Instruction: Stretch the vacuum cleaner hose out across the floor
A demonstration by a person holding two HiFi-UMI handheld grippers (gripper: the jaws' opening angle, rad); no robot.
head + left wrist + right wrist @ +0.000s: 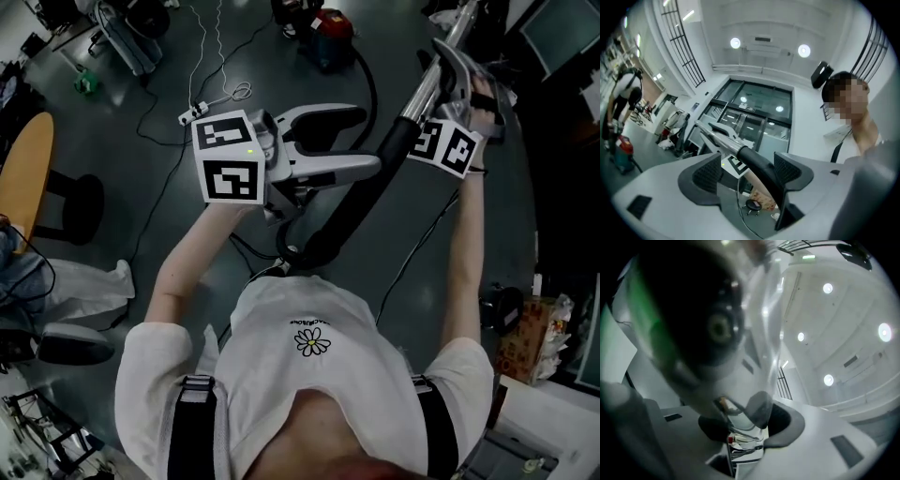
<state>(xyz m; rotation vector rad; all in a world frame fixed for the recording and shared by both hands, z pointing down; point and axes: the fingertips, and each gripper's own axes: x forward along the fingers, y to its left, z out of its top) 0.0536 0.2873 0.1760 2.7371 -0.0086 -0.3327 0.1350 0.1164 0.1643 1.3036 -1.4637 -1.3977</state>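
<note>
Two grippers carry the vacuum hose (352, 206) raised before us. The right gripper (476, 89) pinches the wand (424, 94), and the left gripper (361, 141) gapes loosely around the hose's stiff black end. We judge it light and springy, best gripped at the rigid ends.

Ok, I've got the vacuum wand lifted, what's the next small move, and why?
Probably draw the wand back, away from the red vacuum cleaner: the right claw is clamped on it, yet the black hose curves close beside the machine, not stretched.
</note>
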